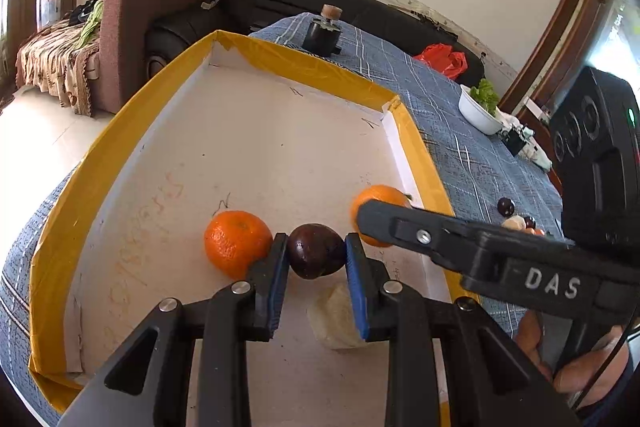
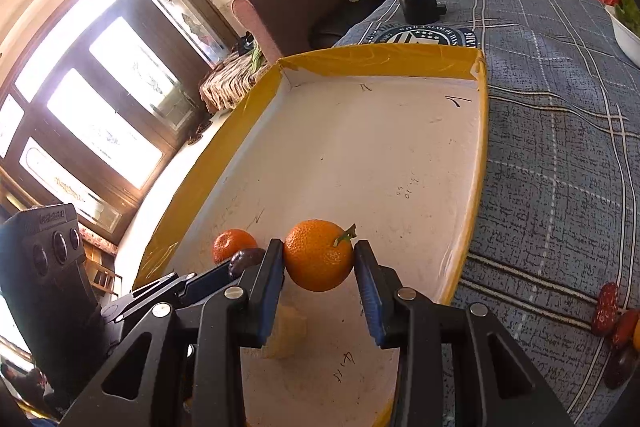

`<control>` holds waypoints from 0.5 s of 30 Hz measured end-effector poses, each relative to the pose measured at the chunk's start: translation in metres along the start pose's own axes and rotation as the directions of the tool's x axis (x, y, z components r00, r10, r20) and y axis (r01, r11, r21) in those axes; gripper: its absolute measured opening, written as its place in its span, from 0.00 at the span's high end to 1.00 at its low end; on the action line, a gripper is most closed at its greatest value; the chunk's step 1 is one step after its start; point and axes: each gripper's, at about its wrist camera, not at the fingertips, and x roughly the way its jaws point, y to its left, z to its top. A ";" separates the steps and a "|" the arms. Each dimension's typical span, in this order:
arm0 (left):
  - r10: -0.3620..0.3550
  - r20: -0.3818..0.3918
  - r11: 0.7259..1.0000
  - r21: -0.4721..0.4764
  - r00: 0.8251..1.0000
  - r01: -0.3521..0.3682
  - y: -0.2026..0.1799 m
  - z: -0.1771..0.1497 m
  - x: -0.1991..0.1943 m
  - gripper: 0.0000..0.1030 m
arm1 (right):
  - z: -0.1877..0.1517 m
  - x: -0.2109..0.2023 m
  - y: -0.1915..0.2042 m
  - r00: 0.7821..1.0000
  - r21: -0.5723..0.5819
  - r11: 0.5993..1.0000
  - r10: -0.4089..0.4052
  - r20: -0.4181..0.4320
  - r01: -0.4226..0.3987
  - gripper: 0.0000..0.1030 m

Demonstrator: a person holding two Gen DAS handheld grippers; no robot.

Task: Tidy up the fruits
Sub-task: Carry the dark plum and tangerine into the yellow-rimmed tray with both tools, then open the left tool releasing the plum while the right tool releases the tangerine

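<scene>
A white tray with a yellow taped rim [image 1: 120, 131] lies on a blue checked cloth. My left gripper [image 1: 316, 242] is shut on a dark purple round fruit [image 1: 316, 259], low over the tray floor. A loose orange [image 1: 237, 242] rests on the tray, touching the left finger's outer side. My right gripper [image 2: 319, 247] is shut on a second orange with a green stem [image 2: 318, 259], just right of the dark fruit. In the right wrist view, the left gripper [image 2: 240, 269] with its dark fruit [image 2: 245, 261] and the loose orange [image 2: 232, 245] sit to the left.
A pale crumpled lump [image 1: 340, 323] lies on the tray floor under the grippers. On the cloth stand a black device with a cork knob [image 1: 324, 35], a white bowl of greens [image 1: 480, 113], a red bag [image 1: 442, 61], small dark fruits [image 1: 506, 206] and red dates [image 2: 606, 307].
</scene>
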 end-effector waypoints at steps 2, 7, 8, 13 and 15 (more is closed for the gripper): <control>0.008 0.001 1.000 0.009 1.000 -0.008 -0.001 0.000 0.000 0.75 | 0.004 0.003 0.002 1.000 -0.008 1.000 -0.003 -0.017 0.003 0.60; 0.012 -0.004 1.000 0.020 1.000 -0.012 -0.003 0.001 0.002 0.74 | 0.005 0.009 0.008 0.999 -0.036 0.998 -0.049 -0.020 0.048 0.60; 0.017 -0.003 1.000 0.024 1.000 -0.017 -0.003 0.000 0.002 0.74 | 0.006 0.009 0.008 0.998 -0.040 0.998 -0.058 -0.020 0.057 0.60; 0.054 0.012 0.997 0.058 0.998 -0.054 -0.011 -0.001 0.001 0.74 | 0.010 0.018 0.014 0.992 -0.091 0.989 -0.122 -0.038 0.118 0.60; 0.064 0.017 0.995 0.071 0.998 -0.065 -0.013 -0.002 0.001 0.74 | 0.012 0.021 0.015 0.989 -0.103 0.985 -0.142 -0.045 0.136 0.60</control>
